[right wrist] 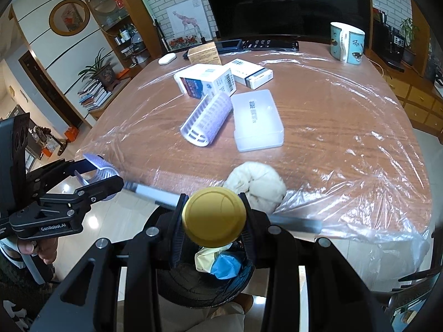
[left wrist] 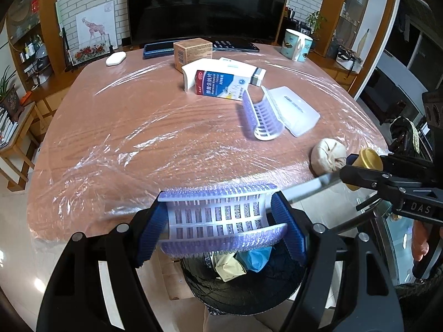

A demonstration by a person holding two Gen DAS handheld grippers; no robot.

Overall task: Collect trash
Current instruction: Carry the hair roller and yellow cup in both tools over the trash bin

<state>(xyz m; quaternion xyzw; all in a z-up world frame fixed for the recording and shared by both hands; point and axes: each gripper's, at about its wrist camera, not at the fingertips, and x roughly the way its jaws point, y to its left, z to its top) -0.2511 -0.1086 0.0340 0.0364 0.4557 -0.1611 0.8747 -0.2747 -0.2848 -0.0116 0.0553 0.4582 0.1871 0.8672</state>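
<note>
Two grippers over the bin (left wrist: 238,290): left gripper (left wrist: 221,227) pinching a roller (left wrist: 218,215); right gripper (right wrist: 213,221) clamping a gold lid (right wrist: 213,216); film-wrapped table (left wrist: 138,138) ahead, TV (left wrist: 207,5) beyond.

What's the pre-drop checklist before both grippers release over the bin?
1. Left gripper clamped on hair roller: ok.
2. Right gripper clamped on gold cap: ok.
3. Trash bin below both loads: ok.
4. Bin has room, wrappers already inside: cannot tell.
5. Grippers apart from each other: ok.
6. Table cleared of trash: not ok, second roller and paper wad remain.
</note>
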